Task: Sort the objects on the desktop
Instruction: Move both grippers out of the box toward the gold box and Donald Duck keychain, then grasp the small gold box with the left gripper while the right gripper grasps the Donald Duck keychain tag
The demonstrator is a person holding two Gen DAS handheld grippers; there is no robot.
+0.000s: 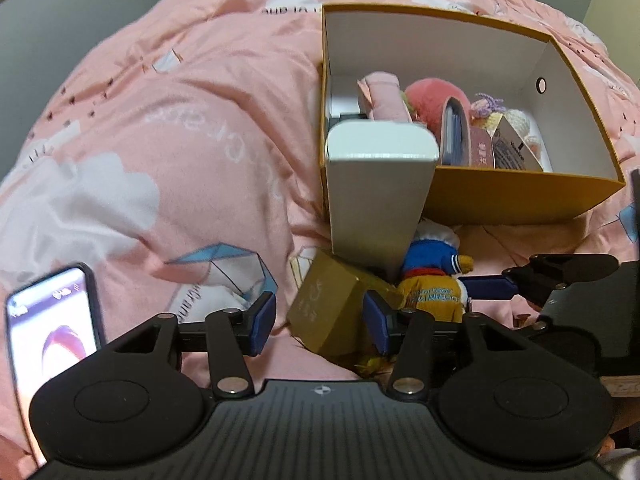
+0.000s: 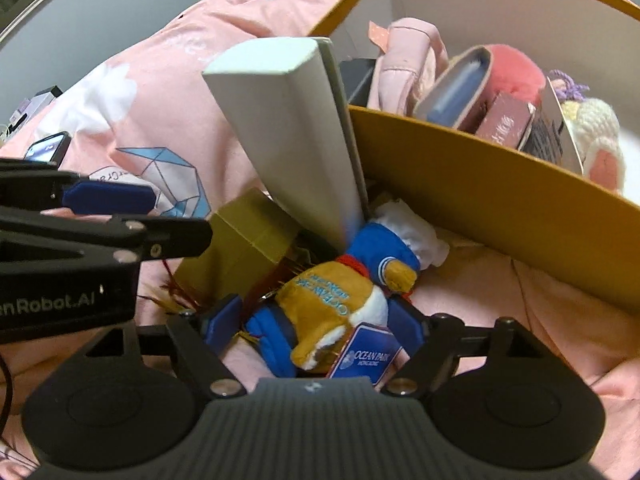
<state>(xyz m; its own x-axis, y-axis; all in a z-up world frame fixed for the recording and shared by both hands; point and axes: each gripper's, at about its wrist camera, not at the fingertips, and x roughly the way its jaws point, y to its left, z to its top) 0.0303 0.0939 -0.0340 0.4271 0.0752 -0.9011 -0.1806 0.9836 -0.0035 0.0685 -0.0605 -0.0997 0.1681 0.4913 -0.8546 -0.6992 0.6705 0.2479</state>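
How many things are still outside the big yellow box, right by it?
3. A tall white box leans on the yellow box's corner, a gold box lies below it, and a plush toy lies between the right gripper's fingers. More may be hidden.

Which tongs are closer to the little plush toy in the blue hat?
Right. The right tongs straddle the plush toy, one pad on each side, open. The left tongs sit beside it, straddling the gold box instead.
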